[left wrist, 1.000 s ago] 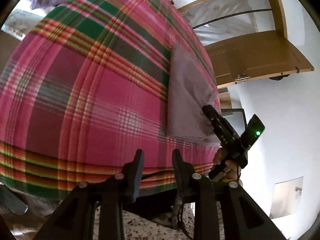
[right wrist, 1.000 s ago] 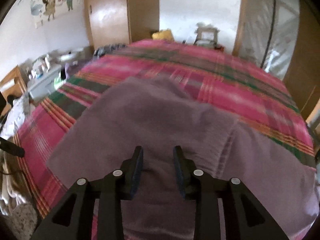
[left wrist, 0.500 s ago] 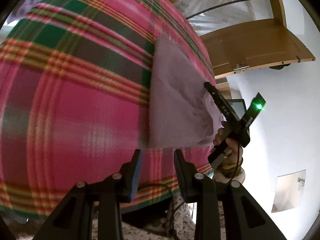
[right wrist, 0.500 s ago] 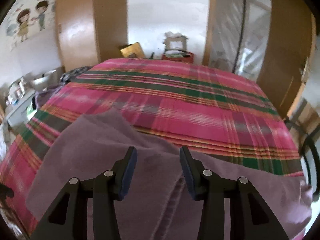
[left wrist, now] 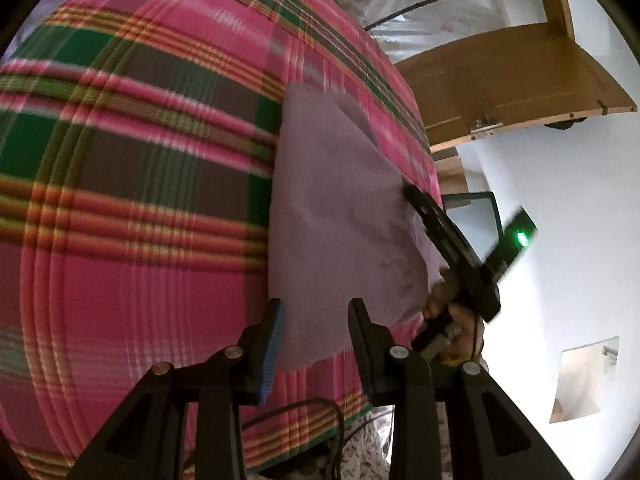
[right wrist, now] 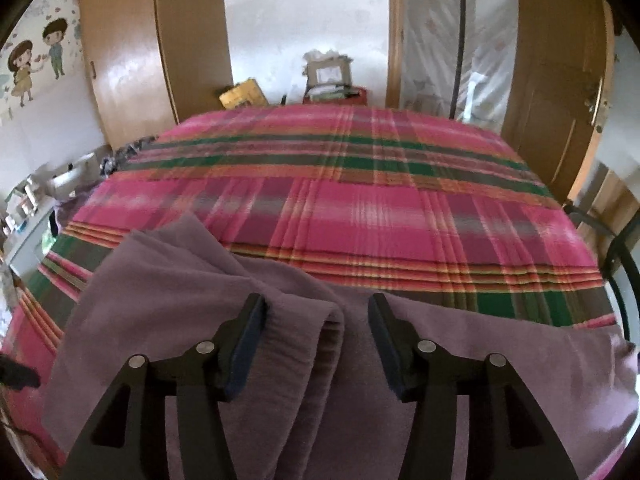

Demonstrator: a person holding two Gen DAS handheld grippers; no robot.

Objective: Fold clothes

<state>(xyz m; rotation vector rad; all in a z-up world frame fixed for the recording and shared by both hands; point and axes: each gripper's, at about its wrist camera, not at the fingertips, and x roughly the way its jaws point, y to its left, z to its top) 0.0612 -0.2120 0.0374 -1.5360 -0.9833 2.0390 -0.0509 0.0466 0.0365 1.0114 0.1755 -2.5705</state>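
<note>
A mauve garment [left wrist: 336, 208] lies on the pink plaid bed cover [left wrist: 132, 208], near the bed's right edge in the left wrist view. My left gripper [left wrist: 316, 320] hovers over its near corner. Its jaws are opening; cloth shows between the fingers but the pads do not press it. In the right wrist view the garment [right wrist: 180, 292] spreads across the foreground. A folded, ribbed edge [right wrist: 320, 344] lies between the fingers of my right gripper [right wrist: 316, 314]. Those jaws are also opening and stand clear of the cloth. The right gripper [left wrist: 448, 240], held by a hand [left wrist: 452, 316], reaches over the garment's right side.
Wooden wardrobe doors [right wrist: 128, 64] and a door [right wrist: 560, 92] stand beyond the bed. Boxes [right wrist: 332, 80] sit at the bed's far end. A cluttered side table [right wrist: 28, 200] is at the left and a black chair frame [right wrist: 624, 256] at the right. A cable [left wrist: 304, 412] hangs below the left gripper.
The left gripper has slid right across the bed until the garment's corner sits between its fingers. The right gripper's jaws have spread wide apart, and the cloth now lies lower beneath them.
</note>
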